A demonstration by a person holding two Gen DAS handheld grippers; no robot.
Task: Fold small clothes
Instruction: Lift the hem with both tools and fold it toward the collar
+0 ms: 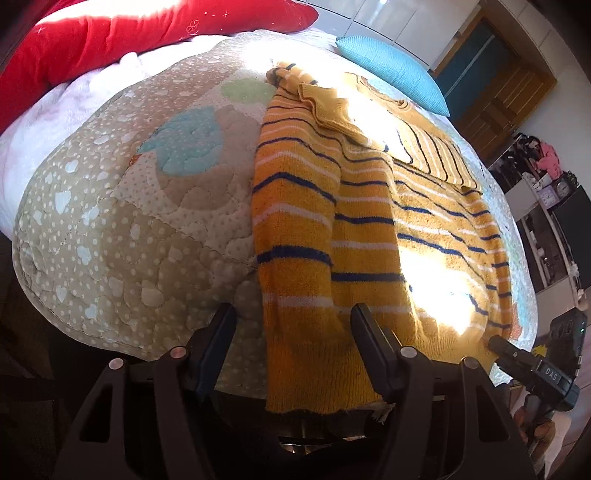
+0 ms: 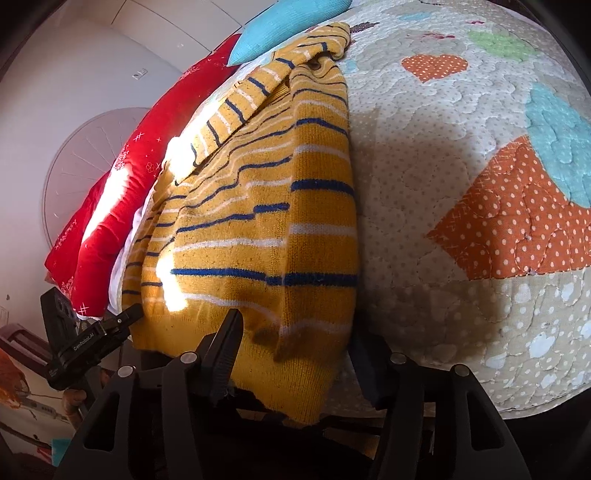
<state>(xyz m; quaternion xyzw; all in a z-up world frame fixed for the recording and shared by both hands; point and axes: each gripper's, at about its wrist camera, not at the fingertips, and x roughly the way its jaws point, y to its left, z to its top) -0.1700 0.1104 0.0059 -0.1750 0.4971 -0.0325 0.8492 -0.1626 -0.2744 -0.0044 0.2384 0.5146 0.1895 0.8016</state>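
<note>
A yellow knit sweater [image 1: 369, 221] with navy and white stripes lies flat on the quilted bedspread [image 1: 129, 221], its sides and sleeves folded in over the body. My left gripper [image 1: 291, 321] stands open at the near hem, with the folded left edge lying between its fingers and a gap beside it. In the right wrist view the sweater [image 2: 258, 221] runs away from me; my right gripper [image 2: 295, 332] is open astride the hem's right corner. Each gripper shows in the other's view: the right gripper [image 1: 495, 341] and the left gripper [image 2: 129, 314] at the hem's outer ends.
A red pillow [image 1: 110, 29] and a blue cushion [image 1: 395, 70] lie at the far end of the bed. The bed's near edge drops off just under both grippers. Shelves with clutter [image 1: 546, 206] and a wooden door [image 1: 495, 85] stand beyond the right side.
</note>
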